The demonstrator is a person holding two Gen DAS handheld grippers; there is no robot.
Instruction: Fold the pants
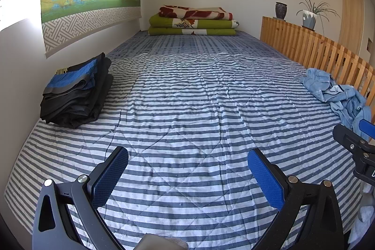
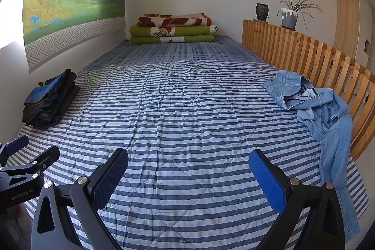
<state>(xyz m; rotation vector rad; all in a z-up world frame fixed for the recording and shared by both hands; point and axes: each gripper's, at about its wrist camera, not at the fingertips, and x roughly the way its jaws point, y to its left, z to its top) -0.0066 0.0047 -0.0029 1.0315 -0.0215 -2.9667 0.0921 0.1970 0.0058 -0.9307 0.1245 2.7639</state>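
One pair of light-blue denim pants (image 2: pixel 314 107) lies crumpled in a heap on the right side of the bed, just beside the wooden slatted rail (image 2: pixel 304 50), with one leg trailing down toward the near edge of the striped quilt (image 2: pixel 187 109). We see no fold in it yet: the waist is bunched, the legs are twisted over each other, and nothing has been spread flat, so we judge the folding of this pair has not begun. Across the bed, close to the left wall, a neat stack of dark folded clothes (image 2: pixel 49 102) with a blue band sits on the quilt, which suggests to us that some garments are already done, though we cannot tell what they are. Our right gripper (image 2: pixel 188 179) hangs over the bare middle of the quilt with its jaws spread wide and nothing between them, well apart from the pants. Our left gripper (image 1: pixel 187 179) is likewise released and empty, angled down at the quilt's near centre. What is left, as we read it, is everything for this pair: reach right, lift it, lay it flat in the free middle, then fold. Further off, folded blankets (image 2: pixel 173 28) rest at the head of the bed, and a potted plant (image 2: pixel 290 15) stands on the rail.
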